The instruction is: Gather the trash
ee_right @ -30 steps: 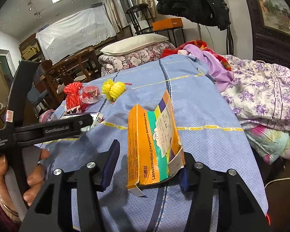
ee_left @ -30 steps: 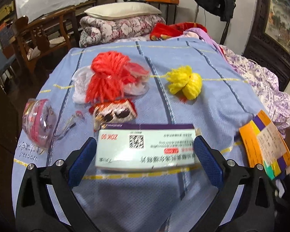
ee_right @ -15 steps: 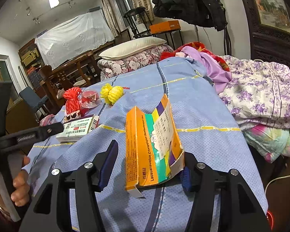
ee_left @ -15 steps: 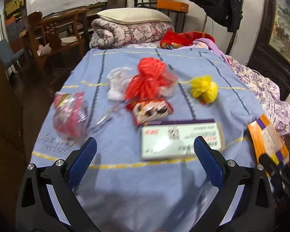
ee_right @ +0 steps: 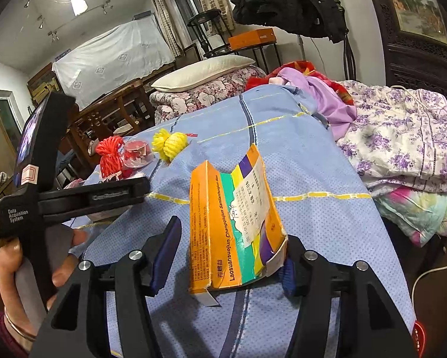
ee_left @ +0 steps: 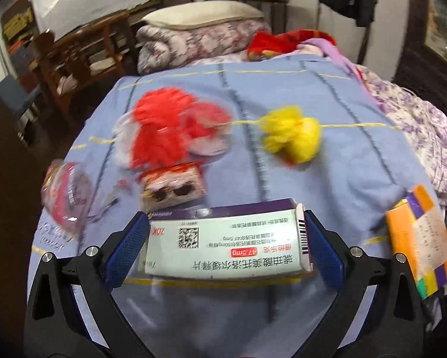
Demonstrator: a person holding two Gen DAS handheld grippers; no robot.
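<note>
White medicine box [ee_left: 226, 241] lies flat on the blue bedspread [ee_left: 328, 164], printed face up, spanning the gap between the blue pads of the left hand-held gripper [ee_left: 223, 247]. Both pads sit against or just off the box ends; contact cannot be told for sure, and the box rests on the cloth, so jaws read as wide open around it. Orange medicine box [ee_right: 232, 229], crumpled, with green, yellow and purple bands and a white label, stands tilted on edge between the jaws of the right hand-held gripper [ee_right: 229, 253]. Its right corner meets the right pad; a clear gap shows at the left pad, so jaws about half open, not clamped. In the left view the same orange box [ee_left: 420, 244] lies near the bed's right edge. Beyond the white box: a small snack packet [ee_left: 172, 188], red yarn [ee_left: 163, 131] beside a clear plastic cup [ee_right: 138, 153], yellow yarn [ee_left: 292, 140], pink wrapper [ee_left: 65, 194] at the left edge; all blurred. A person's hand [ee_right: 29, 271] grips the left tool's handle.
</note>
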